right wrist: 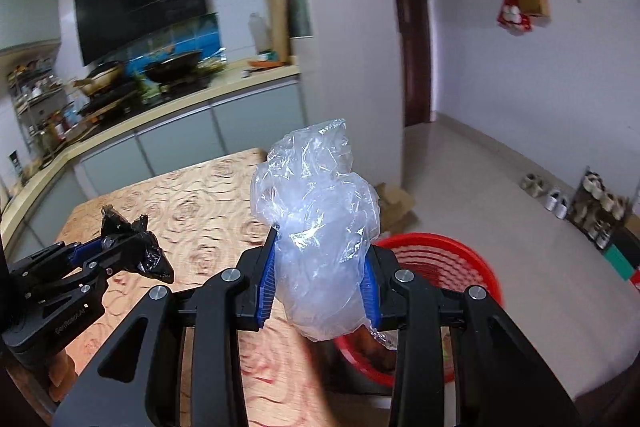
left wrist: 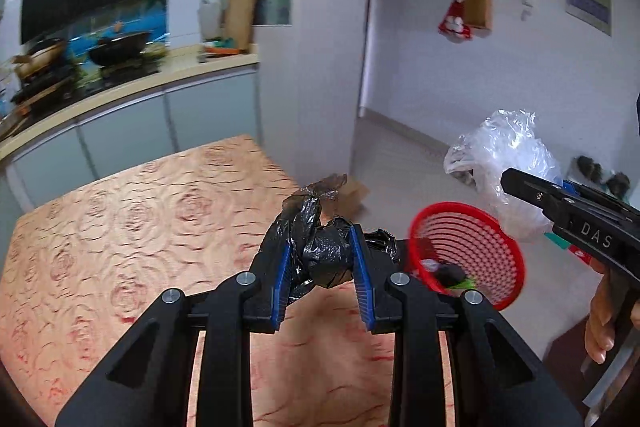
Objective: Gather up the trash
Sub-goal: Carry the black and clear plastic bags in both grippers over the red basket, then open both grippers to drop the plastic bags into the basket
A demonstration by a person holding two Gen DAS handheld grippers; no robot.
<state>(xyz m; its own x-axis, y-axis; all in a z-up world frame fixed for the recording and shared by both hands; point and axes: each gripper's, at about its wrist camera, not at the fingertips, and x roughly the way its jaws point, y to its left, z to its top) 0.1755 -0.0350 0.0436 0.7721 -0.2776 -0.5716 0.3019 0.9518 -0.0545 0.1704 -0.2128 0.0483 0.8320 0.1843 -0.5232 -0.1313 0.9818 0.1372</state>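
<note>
My left gripper [left wrist: 320, 263] is shut on a crumpled black plastic bag [left wrist: 320, 247] above the table's right edge; it also shows in the right wrist view [right wrist: 132, 247]. My right gripper [right wrist: 318, 279] is shut on a crumpled clear plastic bag [right wrist: 320, 227] and holds it above the red mesh basket [right wrist: 452, 259]. In the left wrist view the basket [left wrist: 468, 251] stands on the floor to the right of the table, with a few scraps inside, and the clear bag [left wrist: 504, 155] hangs over it.
The table [left wrist: 140, 227] has a pink rose-pattern cloth. A kitchen counter [left wrist: 120, 87] with pans runs behind it. A cardboard box [right wrist: 396, 203] lies on the floor past the table. Shoes [right wrist: 560, 199] line the right wall.
</note>
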